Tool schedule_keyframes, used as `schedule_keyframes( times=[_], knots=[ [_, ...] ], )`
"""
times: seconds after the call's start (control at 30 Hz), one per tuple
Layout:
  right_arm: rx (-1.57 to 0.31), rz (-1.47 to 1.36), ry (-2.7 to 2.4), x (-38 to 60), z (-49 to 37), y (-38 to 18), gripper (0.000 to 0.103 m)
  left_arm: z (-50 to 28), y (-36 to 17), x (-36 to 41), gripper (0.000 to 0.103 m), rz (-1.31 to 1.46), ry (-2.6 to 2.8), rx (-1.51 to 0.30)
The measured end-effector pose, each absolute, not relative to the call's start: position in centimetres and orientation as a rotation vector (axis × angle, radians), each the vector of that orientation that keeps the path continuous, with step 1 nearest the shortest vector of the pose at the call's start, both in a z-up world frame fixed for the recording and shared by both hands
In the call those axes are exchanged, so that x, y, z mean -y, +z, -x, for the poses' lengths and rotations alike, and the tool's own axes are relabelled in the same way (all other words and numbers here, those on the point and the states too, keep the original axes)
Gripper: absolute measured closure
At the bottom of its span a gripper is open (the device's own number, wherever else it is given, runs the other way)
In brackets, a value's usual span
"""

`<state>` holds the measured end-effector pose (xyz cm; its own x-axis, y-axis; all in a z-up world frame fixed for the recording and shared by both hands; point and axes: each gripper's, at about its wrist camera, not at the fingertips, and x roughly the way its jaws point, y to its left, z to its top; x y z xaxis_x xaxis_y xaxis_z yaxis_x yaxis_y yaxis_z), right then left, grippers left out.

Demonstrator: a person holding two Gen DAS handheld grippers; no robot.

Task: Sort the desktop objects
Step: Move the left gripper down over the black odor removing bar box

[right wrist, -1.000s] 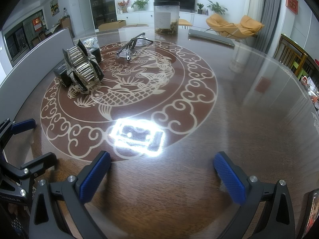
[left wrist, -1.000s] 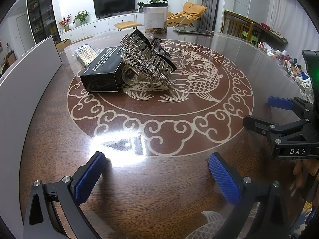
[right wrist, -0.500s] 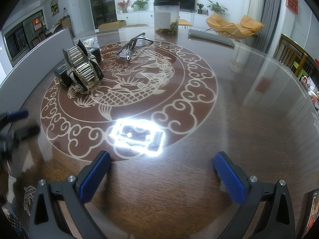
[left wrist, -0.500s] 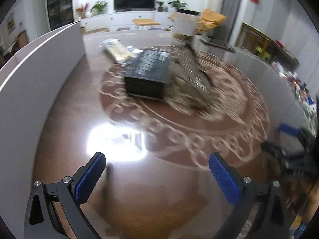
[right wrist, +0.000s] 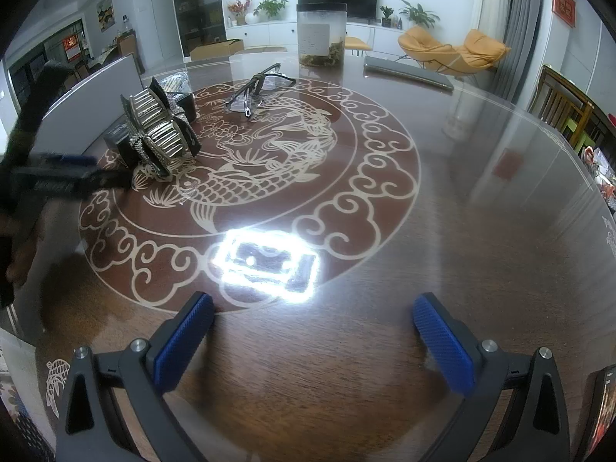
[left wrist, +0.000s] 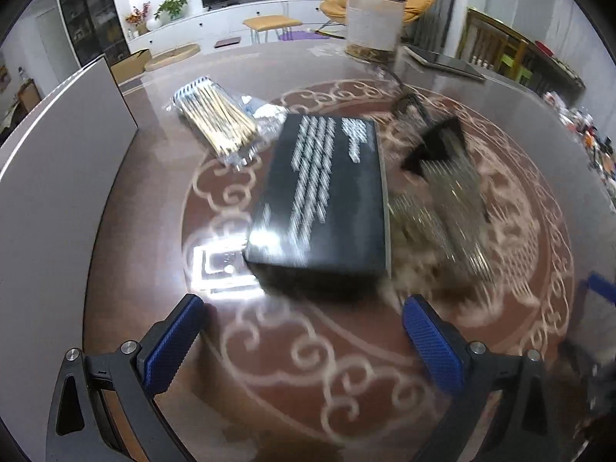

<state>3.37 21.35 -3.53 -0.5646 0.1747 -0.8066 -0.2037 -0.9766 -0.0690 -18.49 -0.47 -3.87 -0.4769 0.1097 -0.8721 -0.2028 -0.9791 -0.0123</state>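
A black box (left wrist: 323,196) with white print lies on the round brown table. A sparkly hair claw (left wrist: 446,181) lies against its right side, blurred. A clear pack of cotton swabs (left wrist: 215,123) lies behind the box on the left. My left gripper (left wrist: 304,338) is open and empty, just in front of the box. In the right wrist view the claw (right wrist: 161,134), the box (right wrist: 123,142) and a pair of glasses (right wrist: 258,92) lie far left. My right gripper (right wrist: 312,338) is open and empty over bare table. The left gripper (right wrist: 73,175) shows blurred at the left.
A grey panel (left wrist: 57,177) stands along the table's left edge. A clear jar (right wrist: 321,34) and a flat grey tablet (right wrist: 408,71) sit at the far side. A dark phone (right wrist: 600,408) lies at the near right edge. Small clutter (left wrist: 593,138) lies at the right rim.
My left gripper has swung left and moved forward, up close to the black box; its view is motion-blurred. My right gripper has stayed still.
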Motion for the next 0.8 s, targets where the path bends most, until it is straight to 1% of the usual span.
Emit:
schedule_keyframes(
  times=[0.1, 0.23, 0.3, 0.53, 0.7, 0.8],
  knots=[
    [-0.052, 1.335, 2.606, -21.2, -3.2, -3.4, 0.0, 20.0, -3.7, -0.5, 0.0, 1.475, 2.555, -0.174],
    [-0.061, 1.335, 2.606, -21.1, -3.0, -3.3, 0.0, 21.2, -3.4, -2.9, 0.0, 1.406, 2.551, -0.32],
    [-0.065, 1.334, 2.608, -21.1, -3.1, -3.4, 0.0, 21.8, -3.2, -3.8, 0.0, 1.39, 2.541, -0.346],
    [-0.07, 1.332, 2.611, -21.2, -3.1, -3.3, 0.0, 22.4, -3.4, -2.8, 0.0, 1.428, 2.528, -0.253],
    [-0.07, 1.332, 2.611, -21.2, -3.2, -3.3, 0.0, 22.8, -3.4, -0.6, 0.0, 1.459, 2.531, -0.093],
    [-0.069, 1.332, 2.611, -21.2, -3.2, -3.3, 0.0, 23.1, -3.4, 0.0, 0.0, 1.467, 2.532, -0.037]
  ],
)
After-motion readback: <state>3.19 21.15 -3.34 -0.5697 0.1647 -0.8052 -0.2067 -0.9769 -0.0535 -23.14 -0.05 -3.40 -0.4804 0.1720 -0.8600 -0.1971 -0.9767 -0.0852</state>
